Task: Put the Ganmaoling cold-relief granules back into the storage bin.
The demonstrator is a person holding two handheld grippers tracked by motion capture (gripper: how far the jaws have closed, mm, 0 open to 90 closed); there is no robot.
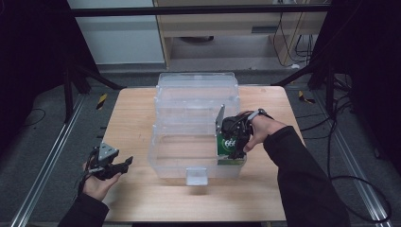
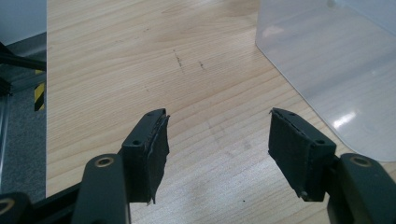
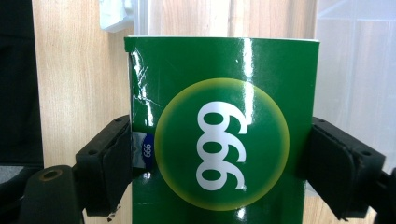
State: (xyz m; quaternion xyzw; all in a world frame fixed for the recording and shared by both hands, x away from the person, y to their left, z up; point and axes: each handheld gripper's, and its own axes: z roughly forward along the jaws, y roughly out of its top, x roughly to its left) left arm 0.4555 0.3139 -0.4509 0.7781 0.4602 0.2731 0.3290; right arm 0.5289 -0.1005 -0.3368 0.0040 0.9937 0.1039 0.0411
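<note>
While the right gripper [image 3: 219,163] clamps a green box [image 3: 224,126] printed "999" inside the clear bin [image 1: 196,123] at its near right corner, the left gripper [image 2: 217,140] hangs wide open, holding nothing, over the wooden table [image 1: 132,123].

light wood table [image 1: 137,118] — clear plastic bin [image 1: 196,124] on it, lid open
</note>
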